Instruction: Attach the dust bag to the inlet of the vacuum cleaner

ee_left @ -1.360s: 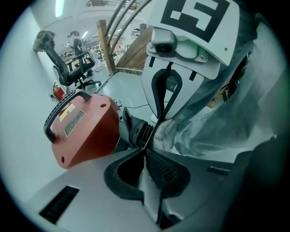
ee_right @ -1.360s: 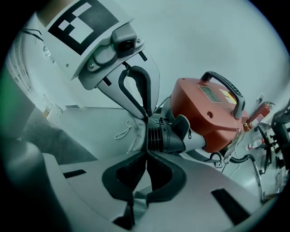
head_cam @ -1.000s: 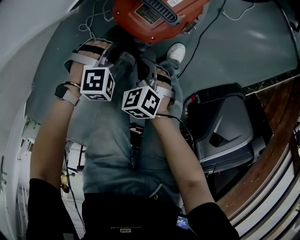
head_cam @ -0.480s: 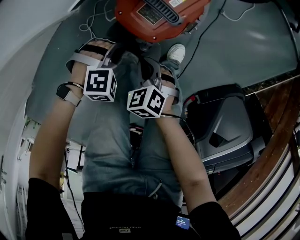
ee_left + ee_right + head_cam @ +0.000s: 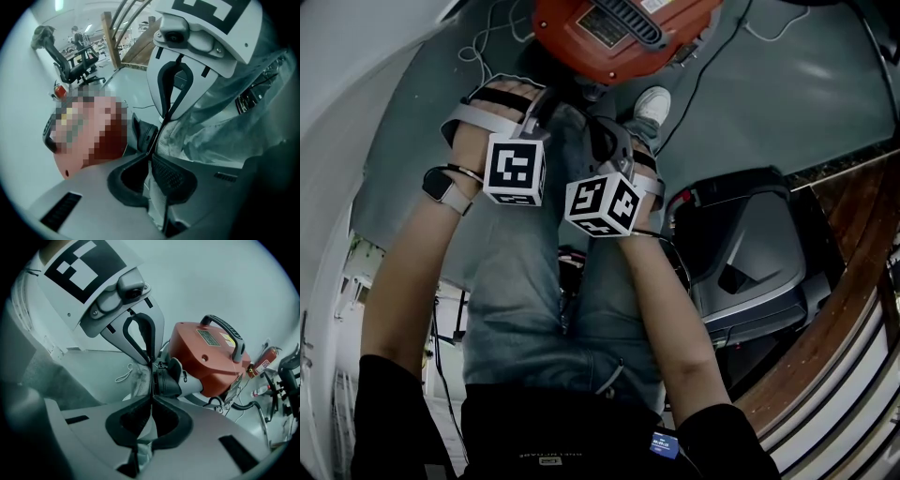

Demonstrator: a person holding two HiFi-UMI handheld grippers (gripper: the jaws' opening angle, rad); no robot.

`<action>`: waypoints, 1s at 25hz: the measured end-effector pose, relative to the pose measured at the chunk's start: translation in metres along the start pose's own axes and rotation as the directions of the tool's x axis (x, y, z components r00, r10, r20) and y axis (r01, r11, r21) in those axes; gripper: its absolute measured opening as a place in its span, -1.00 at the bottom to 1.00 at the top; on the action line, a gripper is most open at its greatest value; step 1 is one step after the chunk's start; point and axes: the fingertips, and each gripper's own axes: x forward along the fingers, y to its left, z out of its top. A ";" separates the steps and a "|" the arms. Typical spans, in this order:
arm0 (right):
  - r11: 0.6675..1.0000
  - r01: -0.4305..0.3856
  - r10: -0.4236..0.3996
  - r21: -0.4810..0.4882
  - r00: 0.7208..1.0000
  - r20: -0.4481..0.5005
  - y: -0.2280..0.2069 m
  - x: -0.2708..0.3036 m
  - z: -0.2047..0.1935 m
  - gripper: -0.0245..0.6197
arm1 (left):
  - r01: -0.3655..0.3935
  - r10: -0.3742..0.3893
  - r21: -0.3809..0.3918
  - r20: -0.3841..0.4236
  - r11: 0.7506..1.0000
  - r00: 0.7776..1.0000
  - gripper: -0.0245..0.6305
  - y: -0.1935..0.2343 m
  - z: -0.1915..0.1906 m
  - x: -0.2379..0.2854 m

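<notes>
pale grey cloth dust bag (image 5: 211,140) sits right up against the black round inlet (image 5: 165,378) of the orange-red domed vacuum cleaner (image 5: 206,357). left gripper (image 5: 151,159) and right gripper (image 5: 152,397) are both pinched tight on its cloth. it looks lined up but not yet pushed on.

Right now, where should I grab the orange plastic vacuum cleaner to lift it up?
Probably its black arched handle, from above: it bridges the top of the orange plastic vacuum cleaner with a gap underneath for a jaw to slip into.
</notes>
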 end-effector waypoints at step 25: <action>0.995 0.038 -0.038 -0.091 0.999 0.001 -0.008 -0.002 0.023 -0.83 | -0.021 0.022 -0.071 0.015 0.997 1.000 -0.83 0.007 -0.020 0.003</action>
